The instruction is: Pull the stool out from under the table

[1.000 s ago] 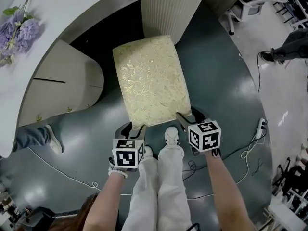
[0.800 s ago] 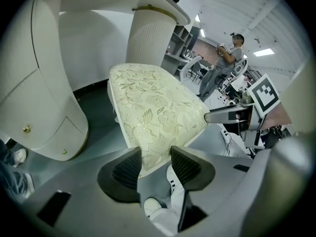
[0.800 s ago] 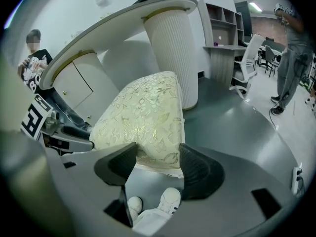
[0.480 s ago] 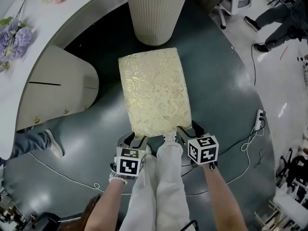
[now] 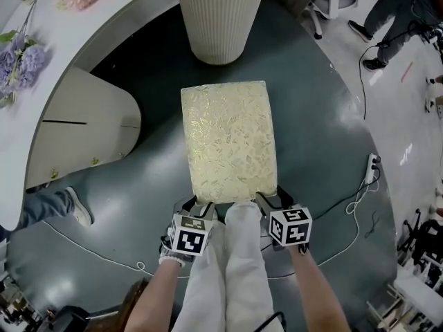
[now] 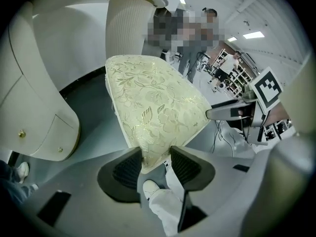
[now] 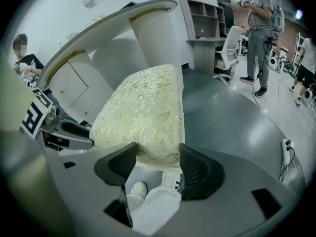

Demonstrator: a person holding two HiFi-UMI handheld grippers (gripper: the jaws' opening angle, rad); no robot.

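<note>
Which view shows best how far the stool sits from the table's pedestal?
Head view: from above, the whole stool shows, apart from the ribbed pedestal. The left gripper view and the right gripper view each show mainly one near corner, clamped between the jaws.

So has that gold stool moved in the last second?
Yes. The stool has slid toward the person, away from the ribbed pedestal; floor now shows between them.

Open grey-blue floor lies right of the gold-patterned cushioned stool. A ribbed cream table pedestal blocks ahead. A rounded cream cabinet crowds the left, seemingly leaving a narrow gap.
</note>
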